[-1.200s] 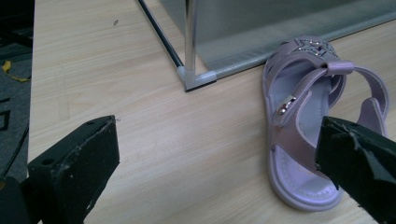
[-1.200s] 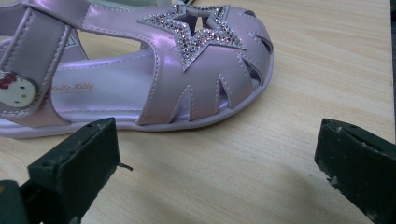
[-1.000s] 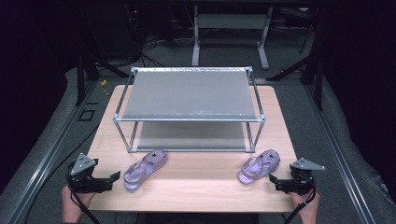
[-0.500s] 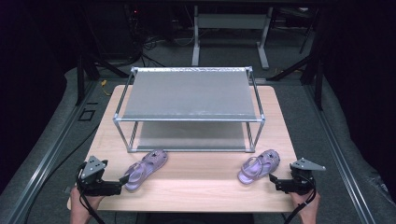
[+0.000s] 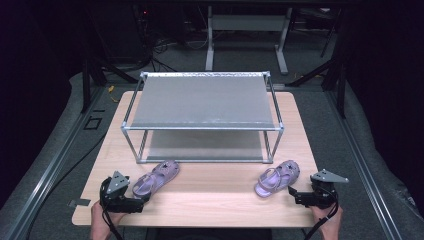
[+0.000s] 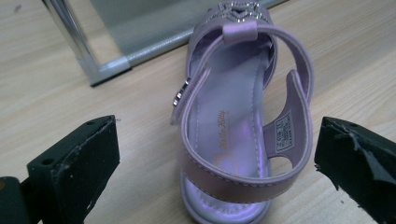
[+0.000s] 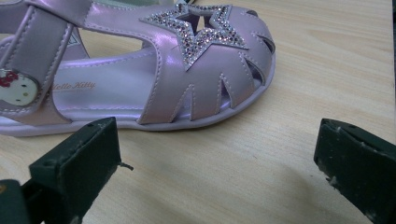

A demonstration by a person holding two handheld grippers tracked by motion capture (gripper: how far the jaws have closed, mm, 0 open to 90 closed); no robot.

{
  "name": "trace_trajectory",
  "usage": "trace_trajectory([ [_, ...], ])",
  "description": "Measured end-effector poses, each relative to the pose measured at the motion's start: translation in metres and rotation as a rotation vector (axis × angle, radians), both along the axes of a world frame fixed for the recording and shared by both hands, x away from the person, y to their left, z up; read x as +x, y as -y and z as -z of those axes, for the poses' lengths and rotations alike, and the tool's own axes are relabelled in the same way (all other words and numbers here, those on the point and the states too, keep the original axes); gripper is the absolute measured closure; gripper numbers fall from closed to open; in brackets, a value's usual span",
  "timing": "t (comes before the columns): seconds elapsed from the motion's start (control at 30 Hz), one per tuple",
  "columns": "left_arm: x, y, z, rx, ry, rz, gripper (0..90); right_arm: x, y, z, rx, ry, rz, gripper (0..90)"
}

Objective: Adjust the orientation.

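Observation:
Two lilac child's sandals lie on the wooden table in front of a metal rack. The left sandal has its heel strap toward my left gripper, which is open with its jaws either side of the heel, not touching. The right sandal, with a glittery star on its toe, lies side-on just beyond my right gripper. That gripper is open too, with bare table between its jaws.
A two-shelf metal rack with grey shelves stands on the middle and back of the table. One rack foot is just ahead-left of the left sandal. Dark floor and stands surround the table.
My left gripper has moved right and forward, bringing its open jaws around the heel of the left sandal. The right gripper and both sandals have stayed put.

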State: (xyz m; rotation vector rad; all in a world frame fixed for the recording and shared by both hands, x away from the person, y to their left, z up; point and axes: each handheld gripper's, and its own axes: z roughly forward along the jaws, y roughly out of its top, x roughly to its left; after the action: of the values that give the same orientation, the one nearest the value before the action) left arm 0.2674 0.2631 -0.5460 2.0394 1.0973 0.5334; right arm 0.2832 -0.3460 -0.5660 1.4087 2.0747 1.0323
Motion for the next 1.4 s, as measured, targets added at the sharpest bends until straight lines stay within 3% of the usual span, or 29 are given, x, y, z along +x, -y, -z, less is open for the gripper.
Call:
trace_trajectory([
  [0.23, 0.005, 0.01, 0.011, 0.005, -0.02, -0.01, 0.4, 0.0, 0.0, 0.0, -0.001, 0.0, -0.004, 1.0],
  [0.43, 0.008, 0.016, 0.013, 0.014, -0.015, -0.024, 15.6, 0.0, 0.0, 0.0, -0.001, 0.0, -0.003, 1.1],
  [0.73, 0.007, 0.018, 0.022, 0.024, -0.031, -0.022, 29.7, -0.001, 0.0, 0.0, 0.001, 0.003, -0.001, 1.3],
  [0.93, 0.004, 0.018, 0.022, 0.026, -0.009, -0.034, 36.4, -0.001, 0.0, 0.0, 0.002, 0.003, -0.002, 1.4],
  [1.4, -0.003, 0.022, 0.02, 0.01, 0.042, -0.05, 37.6, -0.001, 0.0, 0.0, 0.007, 0.003, -0.003, 1.4],
])
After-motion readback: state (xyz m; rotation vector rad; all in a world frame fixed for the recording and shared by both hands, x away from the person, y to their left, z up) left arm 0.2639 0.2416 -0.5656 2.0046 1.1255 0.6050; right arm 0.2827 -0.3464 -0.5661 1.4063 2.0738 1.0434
